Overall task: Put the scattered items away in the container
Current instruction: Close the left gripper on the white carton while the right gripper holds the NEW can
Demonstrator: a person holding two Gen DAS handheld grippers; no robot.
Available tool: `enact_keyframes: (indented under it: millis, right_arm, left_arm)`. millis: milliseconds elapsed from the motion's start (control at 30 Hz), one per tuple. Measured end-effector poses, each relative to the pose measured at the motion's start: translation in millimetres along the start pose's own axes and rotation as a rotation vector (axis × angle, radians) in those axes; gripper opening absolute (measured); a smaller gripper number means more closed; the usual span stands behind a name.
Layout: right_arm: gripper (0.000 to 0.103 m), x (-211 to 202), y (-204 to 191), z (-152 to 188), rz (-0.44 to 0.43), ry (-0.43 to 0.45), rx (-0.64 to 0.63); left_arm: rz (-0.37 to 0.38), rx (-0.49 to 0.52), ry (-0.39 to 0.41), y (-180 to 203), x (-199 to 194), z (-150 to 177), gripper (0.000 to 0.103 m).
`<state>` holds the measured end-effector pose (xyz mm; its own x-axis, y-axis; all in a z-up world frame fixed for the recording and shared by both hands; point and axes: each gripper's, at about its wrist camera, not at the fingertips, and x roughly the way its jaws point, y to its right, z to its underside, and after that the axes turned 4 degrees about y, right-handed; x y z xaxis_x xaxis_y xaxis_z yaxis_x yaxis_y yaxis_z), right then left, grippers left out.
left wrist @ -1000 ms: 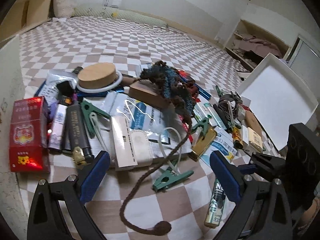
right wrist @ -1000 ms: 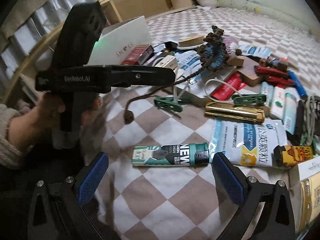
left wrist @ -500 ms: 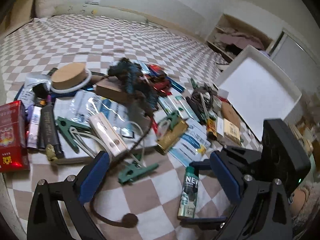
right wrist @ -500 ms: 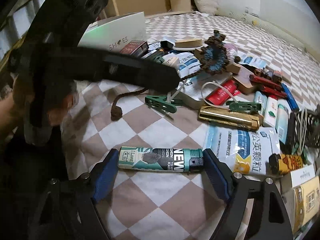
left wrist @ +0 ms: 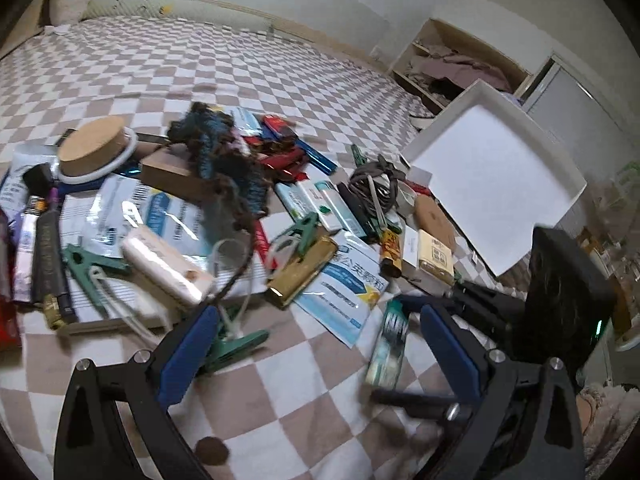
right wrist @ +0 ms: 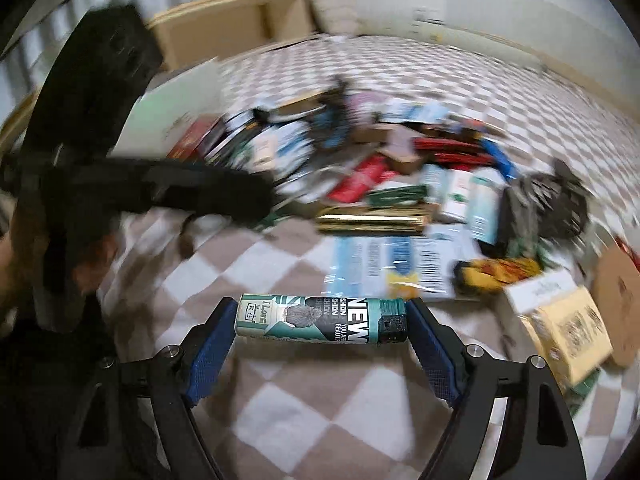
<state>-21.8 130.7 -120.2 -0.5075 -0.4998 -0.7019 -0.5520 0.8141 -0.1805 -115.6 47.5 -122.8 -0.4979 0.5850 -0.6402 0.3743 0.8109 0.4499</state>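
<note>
The right gripper (right wrist: 322, 320) is clamped on the teal lighter (right wrist: 322, 319) end to end, 1 blue pad on each tip — a lengthwise hold that keeps the smooth barrel from rolling out sideways. Its shadow on the checkered bedspread (right wrist: 308, 420) sits a little apart from it, so it looks lifted clear, though the blur makes that a judgement. The container (left wrist: 490, 184), a white box lid tipped up at the far right of the pile, is empty and well apart from the lighter.

The left gripper (left wrist: 316, 348) hangs with its jaws spread and nothing pressed between them; the green clothespin (left wrist: 236, 346) lies just beside its left pad (touching or not, I cannot tell). It probably waits there to take that clip next.

Much is hard to read. The right wrist view smears the whole heap; only the gold case (right wrist: 372, 221) and a blue-and-white packet (right wrist: 384, 264) stand out. The left gripper's body hides that view's left side, and the hand holding it is barely visible. In the left view the lighter is a streak.
</note>
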Motion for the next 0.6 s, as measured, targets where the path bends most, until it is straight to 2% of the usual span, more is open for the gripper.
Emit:
enact_keyframes:
  millis: [133, 267, 433, 600]
  right_arm:
    - [0.084, -9, 26, -7, -0.013, 0.055, 0.124]
    - [0.084, -18, 44, -11, -0.031, 0.124, 0.198]
    - [0.084, -24, 53, -14, -0.026, 0.164, 0.227]
    - [0.084, -27, 52, -16, -0.014, 0.190, 0.205]
  left_arm:
    - [-0.010, 0.021, -0.012, 4, 6, 0, 0.101]
    - [-0.044, 0.076, 0.015, 12, -8, -2, 0.101]
    - [-0.122, 0.168, 0.050, 17, -26, -2, 0.101]
    - [-0.177, 0.148, 0.021, 3, -12, -5, 0.102]
